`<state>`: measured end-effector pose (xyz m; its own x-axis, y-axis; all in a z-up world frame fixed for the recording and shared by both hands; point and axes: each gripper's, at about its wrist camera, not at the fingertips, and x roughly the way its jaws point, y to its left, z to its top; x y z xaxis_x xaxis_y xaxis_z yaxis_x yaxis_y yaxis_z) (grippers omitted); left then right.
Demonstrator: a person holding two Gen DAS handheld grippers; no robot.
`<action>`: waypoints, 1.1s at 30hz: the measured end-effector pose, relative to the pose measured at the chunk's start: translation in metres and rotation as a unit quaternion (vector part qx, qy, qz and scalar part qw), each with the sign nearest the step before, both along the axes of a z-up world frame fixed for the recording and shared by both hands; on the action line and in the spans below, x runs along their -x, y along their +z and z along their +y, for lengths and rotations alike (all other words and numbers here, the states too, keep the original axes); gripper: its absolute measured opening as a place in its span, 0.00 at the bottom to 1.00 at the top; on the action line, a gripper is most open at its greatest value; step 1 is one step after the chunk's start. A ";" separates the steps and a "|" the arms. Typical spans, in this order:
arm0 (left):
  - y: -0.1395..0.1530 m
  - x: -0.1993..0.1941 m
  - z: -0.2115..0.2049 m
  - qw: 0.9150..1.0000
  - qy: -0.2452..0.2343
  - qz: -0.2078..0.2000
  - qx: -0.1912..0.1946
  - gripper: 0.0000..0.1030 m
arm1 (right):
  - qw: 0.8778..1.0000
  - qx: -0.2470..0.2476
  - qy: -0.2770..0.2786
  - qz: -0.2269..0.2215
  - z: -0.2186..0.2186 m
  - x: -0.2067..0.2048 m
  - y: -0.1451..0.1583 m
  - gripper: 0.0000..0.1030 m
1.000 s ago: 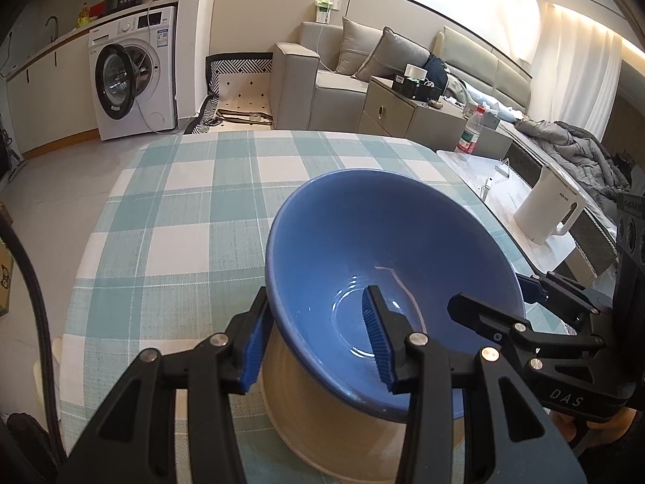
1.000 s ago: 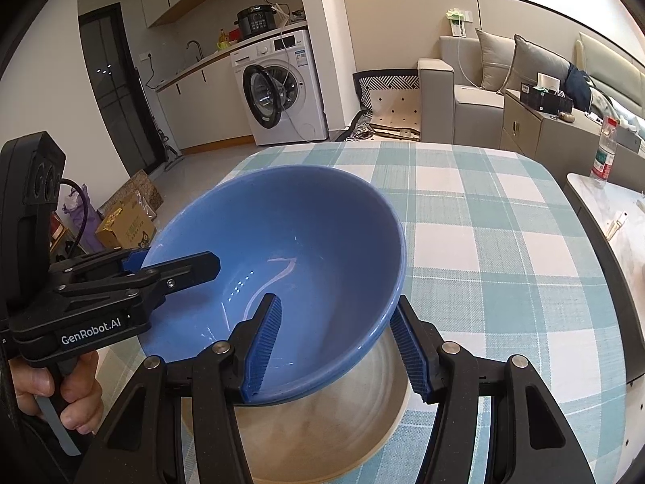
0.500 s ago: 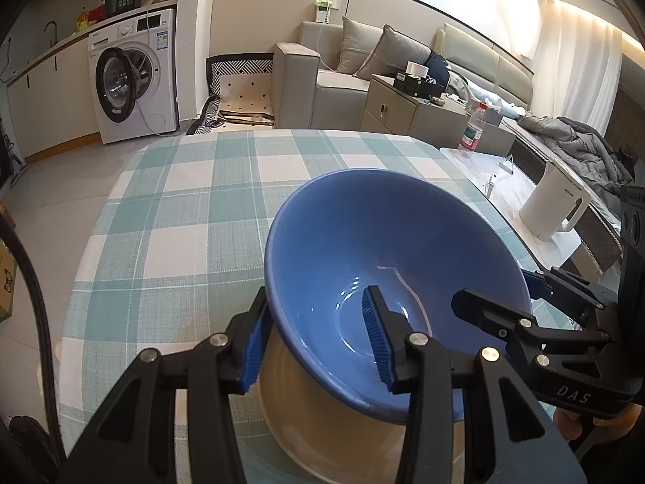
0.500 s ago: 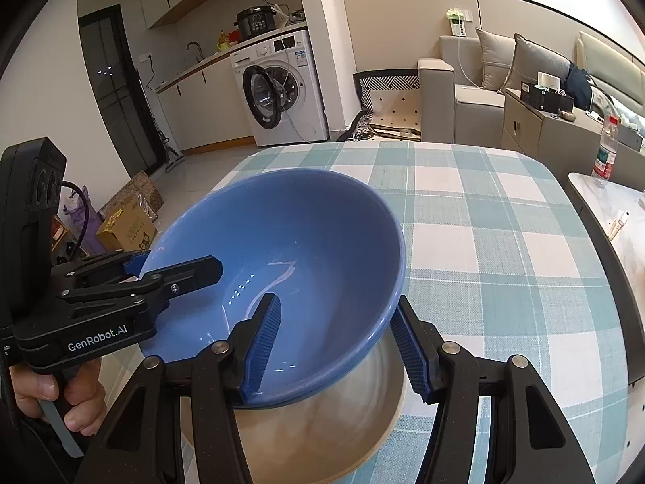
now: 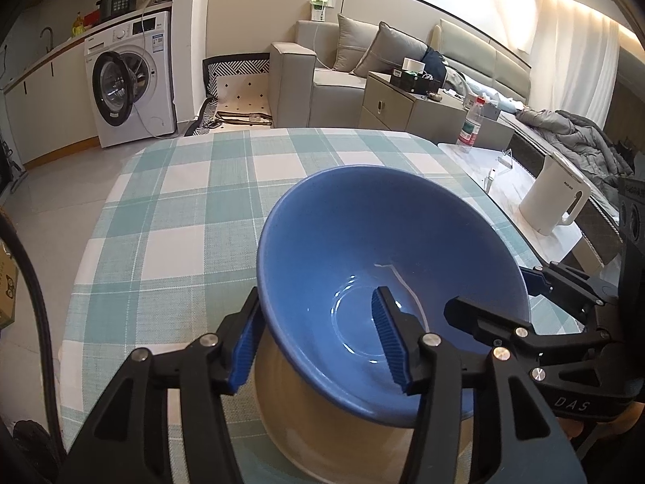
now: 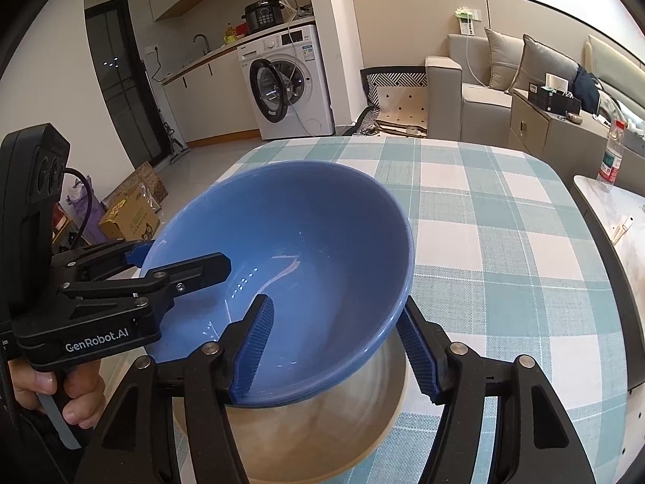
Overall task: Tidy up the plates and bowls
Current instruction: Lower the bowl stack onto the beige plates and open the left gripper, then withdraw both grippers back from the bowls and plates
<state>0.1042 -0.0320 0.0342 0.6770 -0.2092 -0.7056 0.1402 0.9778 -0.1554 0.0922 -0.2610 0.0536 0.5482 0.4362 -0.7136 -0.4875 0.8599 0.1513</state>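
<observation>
On the checked tablecloth (image 5: 169, 218), a glazed blue ceramic bowl (image 5: 363, 250), slippery and breakable, is straddled at opposite rims by the opening left gripper (image 5: 318, 343) and right gripper (image 6: 334, 347), pads seemingly clear.

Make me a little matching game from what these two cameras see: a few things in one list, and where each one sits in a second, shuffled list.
Things:
1. blue bowl
2. white kettle
3. black cooker
4. plastic bottle

Places:
A. on the counter above the washing machine
B. near the far end of the pale side table
C. nested in a cream bowl on the checked tablecloth
D. on the side table, nearer the left wrist camera than the bottle

Pairs: 1-C, 2-D, 3-A, 4-B
</observation>
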 end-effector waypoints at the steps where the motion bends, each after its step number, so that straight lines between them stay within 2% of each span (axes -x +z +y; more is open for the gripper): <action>1: 0.001 0.000 -0.001 1.000 -0.002 0.000 0.002 0.54 | 1.000 0.001 0.000 -0.002 -0.001 0.000 0.001 0.73; 3: 0.002 0.001 -0.002 1.000 -0.005 -0.002 0.003 0.61 | 1.000 0.002 0.003 -0.009 -0.002 0.001 0.003 0.82; 5: 0.003 0.003 -0.003 1.000 -0.004 -0.003 0.001 0.62 | 1.000 0.005 0.004 -0.013 -0.004 0.002 0.006 0.88; 7: 0.004 0.004 -0.003 1.000 -0.002 -0.003 0.003 0.65 | 1.000 0.009 0.004 -0.014 -0.006 0.003 0.007 0.90; 9: 0.006 0.007 -0.002 1.000 0.002 -0.009 0.004 0.74 | 1.000 0.009 0.007 -0.021 -0.010 0.005 0.008 0.93; 12: 0.011 0.015 -0.002 1.000 0.007 -0.025 -0.002 0.82 | 0.999 0.010 0.015 -0.037 -0.014 0.011 0.012 0.97; 13: 0.012 0.017 -0.002 1.000 0.007 -0.029 -0.003 0.82 | 0.999 0.010 0.019 -0.043 -0.015 0.014 0.013 0.99; 16: 0.014 0.023 -0.001 0.999 0.004 -0.033 -0.001 0.82 | 0.998 0.005 0.025 -0.056 -0.019 0.021 0.014 0.99; 20: 0.017 0.034 0.002 0.998 0.015 -0.053 -0.003 0.97 | 0.997 -0.005 0.039 -0.071 -0.023 0.031 0.018 0.99; 23: 0.019 0.043 0.004 0.997 0.024 -0.075 -0.007 1.00 | 0.995 -0.017 0.042 -0.088 -0.029 0.038 0.020 0.99; 28: 0.018 0.060 0.010 0.994 0.033 -0.100 -0.011 1.00 | 0.993 -0.043 0.047 -0.100 -0.041 0.046 0.021 0.99; 33: 0.014 0.073 0.017 0.992 0.038 -0.120 -0.013 1.00 | 0.992 -0.048 0.051 -0.104 -0.048 0.055 0.014 0.99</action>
<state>0.0314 -0.0147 0.0479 0.8397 -0.1346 -0.5261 0.0951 0.9903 -0.1016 0.0376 -0.3088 0.0673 0.6284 0.5576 -0.5424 -0.6009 0.7908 0.1167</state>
